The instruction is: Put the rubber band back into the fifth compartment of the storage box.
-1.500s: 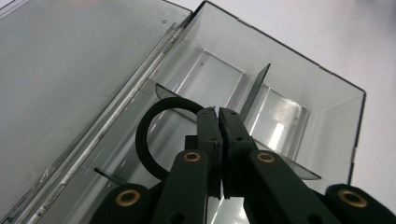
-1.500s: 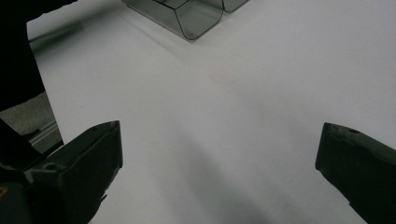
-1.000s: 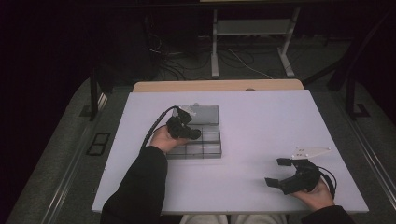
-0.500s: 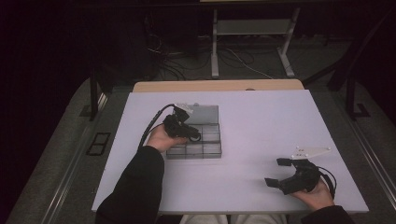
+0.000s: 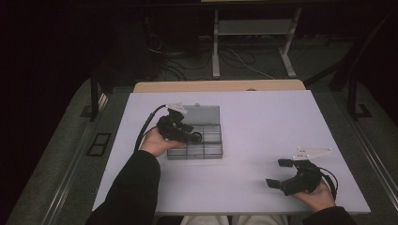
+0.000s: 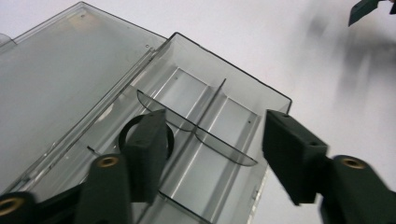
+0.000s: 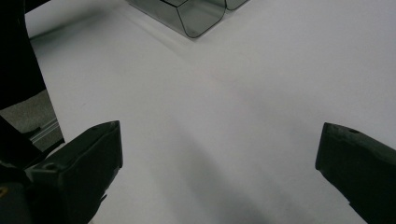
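Your left gripper (image 6: 212,154) hung just above the open clear smoked-plastic compartment box (image 5: 204,136), its jaws having just been opening and now apart with nothing between them. Directly beneath its left jaw, a small black ring (image 6: 128,135) lay in the compartment nearest the hinge, partly hidden by that jaw. The box's flat lid (image 6: 60,79) lay folded back on the white surface (image 5: 263,126), up and to the left of the gripper.

I judge the main risk to be the jaw tips: if you moved sideways while low, one could catch the curved divider (image 6: 201,135) just ahead of them, or the box wall, and drag the light box. Dipping again could also nudge the ring.

Beyond the right jaw the box ended at its rim, and past it lay bare surface. Your right gripper (image 5: 281,174) rested well apart near the surface's near edge, jaws spread wide and empty, with open room ahead of it.
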A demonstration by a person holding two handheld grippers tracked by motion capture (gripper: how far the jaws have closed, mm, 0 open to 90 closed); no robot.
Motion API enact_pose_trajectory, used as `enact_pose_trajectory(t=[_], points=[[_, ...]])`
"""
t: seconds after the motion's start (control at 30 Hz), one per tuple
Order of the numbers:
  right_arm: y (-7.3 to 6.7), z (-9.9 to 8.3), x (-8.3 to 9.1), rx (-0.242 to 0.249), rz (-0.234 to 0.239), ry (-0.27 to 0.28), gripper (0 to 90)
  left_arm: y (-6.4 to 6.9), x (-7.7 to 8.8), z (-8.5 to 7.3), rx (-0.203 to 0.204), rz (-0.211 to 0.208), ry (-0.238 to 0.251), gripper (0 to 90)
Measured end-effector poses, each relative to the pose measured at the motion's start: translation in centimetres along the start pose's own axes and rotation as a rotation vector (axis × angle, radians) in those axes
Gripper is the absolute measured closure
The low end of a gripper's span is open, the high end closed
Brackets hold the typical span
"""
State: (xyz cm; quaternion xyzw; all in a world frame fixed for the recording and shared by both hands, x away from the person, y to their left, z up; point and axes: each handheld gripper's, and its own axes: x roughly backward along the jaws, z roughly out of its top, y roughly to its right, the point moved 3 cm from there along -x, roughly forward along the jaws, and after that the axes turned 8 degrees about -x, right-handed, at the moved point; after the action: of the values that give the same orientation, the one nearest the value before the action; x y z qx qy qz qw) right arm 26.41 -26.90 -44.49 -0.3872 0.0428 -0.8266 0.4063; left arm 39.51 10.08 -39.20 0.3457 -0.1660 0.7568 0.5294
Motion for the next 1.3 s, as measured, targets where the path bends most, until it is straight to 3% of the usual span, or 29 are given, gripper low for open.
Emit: enact_pose_trajectory(t=[0.33, 0.57, 0.93, 1.3], points=[[0.0, 0.0, 0.0, 0.001, 0.002, -0.002, 0.4, 1.1, 2.3, -0.7, 0.025, 0.07, 0.058, 12.9], [-0.1, 0.0, -0.1, -0.001, 0.001, -0.005, 0.4, 1.7, 3.7, -1.8, 0.08, 0.106, 0.102, 0.0], [-0.1, -0.1, -0.2, 0.0, -0.002, -0.006, 0.4, 3.3, 5.2, -4.9, 0.105, 0.138, 0.165, 0.0], [-0.1, -0.1, -0.2, -0.002, -0.005, -0.007, 0.4, 5.1, 5.5, -7.5, 0.117, 0.162, 0.217, 0.0]])
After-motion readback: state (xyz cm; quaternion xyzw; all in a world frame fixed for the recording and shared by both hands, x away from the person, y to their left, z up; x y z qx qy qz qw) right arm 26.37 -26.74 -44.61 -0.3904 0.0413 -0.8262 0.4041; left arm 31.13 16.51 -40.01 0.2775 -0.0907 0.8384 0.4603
